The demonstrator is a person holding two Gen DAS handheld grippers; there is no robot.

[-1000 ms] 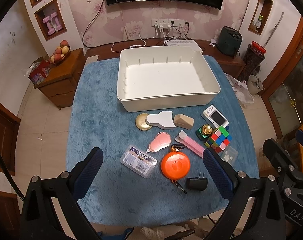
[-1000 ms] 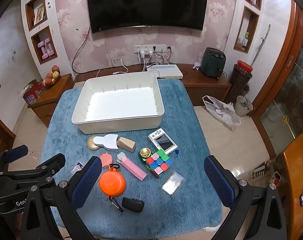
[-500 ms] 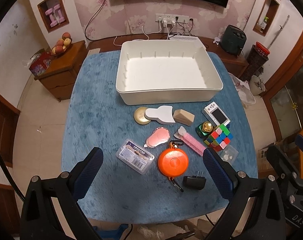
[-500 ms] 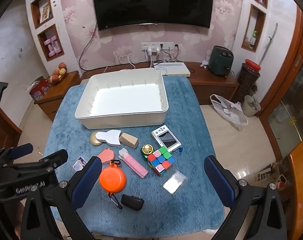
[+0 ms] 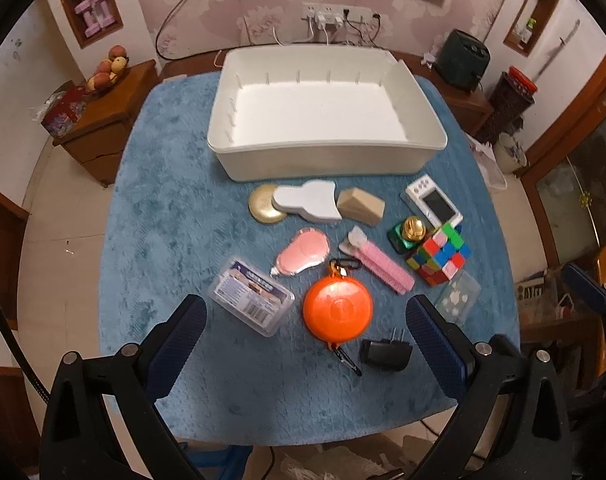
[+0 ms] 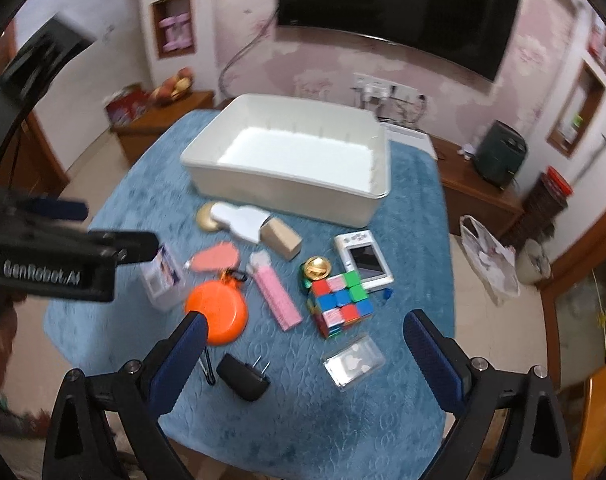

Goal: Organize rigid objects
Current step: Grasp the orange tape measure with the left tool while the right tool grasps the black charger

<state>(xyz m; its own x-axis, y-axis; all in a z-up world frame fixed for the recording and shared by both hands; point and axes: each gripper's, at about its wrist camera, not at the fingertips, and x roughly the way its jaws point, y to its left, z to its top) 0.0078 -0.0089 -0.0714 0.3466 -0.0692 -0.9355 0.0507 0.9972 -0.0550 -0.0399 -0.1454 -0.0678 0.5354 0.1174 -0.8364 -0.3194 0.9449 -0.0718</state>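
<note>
A white empty bin (image 5: 323, 160) stands at the back of the blue cloth (image 5: 163, 200). In front of it lie an orange round case (image 5: 337, 310), a clear labelled box (image 5: 251, 296), a pink oval (image 5: 303, 256), a pink comb (image 5: 383, 264), a colour cube (image 5: 439, 256), a black plug (image 5: 385, 354), a white handheld device (image 5: 433, 204) and a tan wedge (image 5: 361, 206). My left gripper (image 5: 305, 328) is open above the orange case. My right gripper (image 6: 303, 344) is open above the cube (image 6: 341, 304) and the plug (image 6: 243, 376).
A gold disc (image 5: 263, 210), a white flat piece (image 5: 309, 202), a gold ornament on a green base (image 5: 411, 232) and a small clear case (image 5: 457, 298) also lie on the cloth. A wooden side cabinet (image 5: 99, 120) stands left, floor all around the table.
Both grippers have moved lower and closer to the objects. The right view has swung left and is blurred. Nothing on the cloth has moved.
</note>
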